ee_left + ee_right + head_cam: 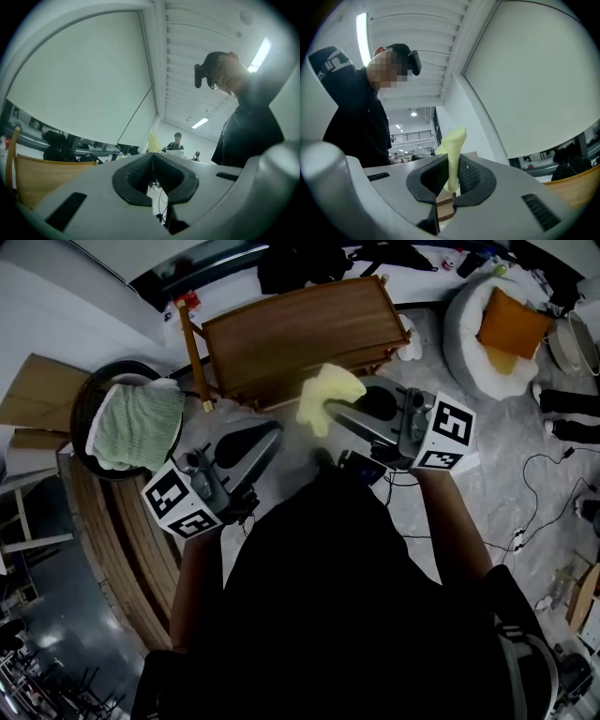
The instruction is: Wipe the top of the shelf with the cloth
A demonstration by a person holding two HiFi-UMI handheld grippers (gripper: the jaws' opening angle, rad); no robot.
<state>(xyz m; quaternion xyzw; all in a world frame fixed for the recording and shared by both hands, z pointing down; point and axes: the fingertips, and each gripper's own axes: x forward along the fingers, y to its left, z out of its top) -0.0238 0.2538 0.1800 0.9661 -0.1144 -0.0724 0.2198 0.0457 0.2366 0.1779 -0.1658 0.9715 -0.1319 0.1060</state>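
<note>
Right gripper is clamped on the pale yellow soft cloth; the jaws pinch its lower part and the rest stands up above them in the right gripper view. In the head view the cloth sits at the front edge of the brown wooden shelf, near the middle of its length; cannot tell whether it touches the top. Left gripper has its jaws together with nothing between them; it sits just in front of the shelf, beside the right one. Dark round woven basket holding a folded green towel is left of the shelf; white beanbag with an orange cushion is right of the shelf.
</note>
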